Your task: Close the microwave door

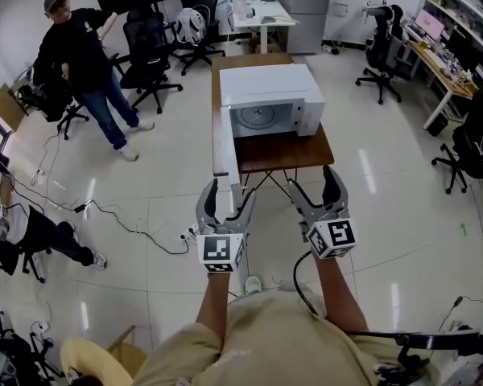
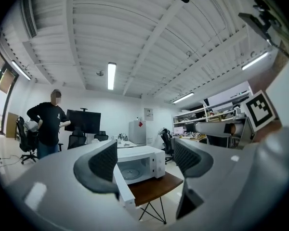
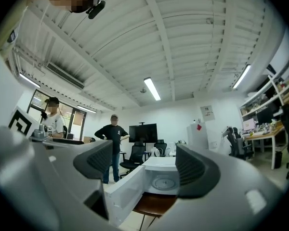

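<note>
White boxy microwave (image 1: 270, 103) on brown wooden table (image 1: 282, 153), white door (image 1: 222, 139) swung wide; left hand-held gripper (image 1: 229, 195) and right hand-held gripper (image 1: 312, 185) hung well short, jaws apart, empty, likely readied to push.

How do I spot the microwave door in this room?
Find the small brown table in the middle of the room; a white microwave sits on it. The door is the long white panel swung wide open at the microwave's left, sticking out past the table's front edge.

Brown wooden worktop (image 1: 286, 153) on thin black legs (image 1: 262, 185), standing on glossy white floor (image 1: 177, 191); carries one white microwave (image 1: 266, 87), its door (image 1: 224, 143) swung open along the left edge, bare wood in front.
</note>
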### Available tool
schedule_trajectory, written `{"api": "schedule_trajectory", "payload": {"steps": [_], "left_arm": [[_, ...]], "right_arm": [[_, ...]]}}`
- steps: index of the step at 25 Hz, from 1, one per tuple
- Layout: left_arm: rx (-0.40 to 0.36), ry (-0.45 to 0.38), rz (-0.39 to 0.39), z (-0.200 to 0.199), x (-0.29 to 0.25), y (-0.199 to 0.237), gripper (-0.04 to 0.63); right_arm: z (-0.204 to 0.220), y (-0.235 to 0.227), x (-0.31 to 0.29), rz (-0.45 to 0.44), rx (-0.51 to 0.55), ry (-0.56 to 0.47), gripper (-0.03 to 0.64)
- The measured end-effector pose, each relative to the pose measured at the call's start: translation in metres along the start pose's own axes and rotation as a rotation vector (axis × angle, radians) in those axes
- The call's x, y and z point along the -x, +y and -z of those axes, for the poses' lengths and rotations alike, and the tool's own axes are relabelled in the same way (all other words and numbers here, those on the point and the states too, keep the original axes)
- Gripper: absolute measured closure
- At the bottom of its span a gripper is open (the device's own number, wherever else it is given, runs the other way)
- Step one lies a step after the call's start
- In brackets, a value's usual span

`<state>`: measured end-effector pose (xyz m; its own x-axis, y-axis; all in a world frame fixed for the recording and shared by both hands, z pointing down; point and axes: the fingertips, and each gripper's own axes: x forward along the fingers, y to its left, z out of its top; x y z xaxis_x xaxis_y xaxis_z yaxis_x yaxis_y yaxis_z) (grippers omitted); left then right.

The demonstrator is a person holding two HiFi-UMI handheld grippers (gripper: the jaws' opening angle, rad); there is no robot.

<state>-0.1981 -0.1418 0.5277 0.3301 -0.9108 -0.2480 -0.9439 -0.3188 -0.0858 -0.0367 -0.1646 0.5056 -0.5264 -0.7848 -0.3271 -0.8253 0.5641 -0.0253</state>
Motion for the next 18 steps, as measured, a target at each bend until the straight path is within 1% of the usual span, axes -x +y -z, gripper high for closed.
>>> {"api": "schedule_trajectory", "payload": {"steps": [3, 6, 8, 10, 12, 15, 18], "left_arm": [[0.018, 0.010, 0.026, 0.005, -0.034, 0.022, 0.224], [0.039, 0.017, 0.034, 0.019, -0.065, 0.031, 0.225], [0.044, 0.019, 0.029, 0.024, -0.089, 0.038, 0.225], [0.033, 0.021, 0.016, 0.027, -0.113, 0.042, 0.224], [0.023, 0.027, 0.000, 0.033, -0.132, 0.038, 0.225], [0.005, 0.036, -0.021, 0.042, -0.156, 0.021, 0.225], [0.013, 0.040, -0.052, 0.051, -0.184, 0.012, 0.225]], "right_arm": [[0.013, -0.013, -0.038, 0.017, 0.002, 0.021, 0.218], [0.032, -0.032, -0.067, 0.017, 0.002, 0.045, 0.218], [0.036, -0.044, -0.090, 0.001, 0.003, 0.045, 0.218], [0.037, -0.057, -0.110, -0.027, 0.015, 0.042, 0.218], [0.041, -0.074, -0.120, -0.052, 0.017, 0.042, 0.218], [0.046, -0.110, -0.124, -0.071, -0.009, 0.034, 0.218], [0.055, -0.143, -0.136, -0.113, -0.022, 0.047, 0.218]]}}
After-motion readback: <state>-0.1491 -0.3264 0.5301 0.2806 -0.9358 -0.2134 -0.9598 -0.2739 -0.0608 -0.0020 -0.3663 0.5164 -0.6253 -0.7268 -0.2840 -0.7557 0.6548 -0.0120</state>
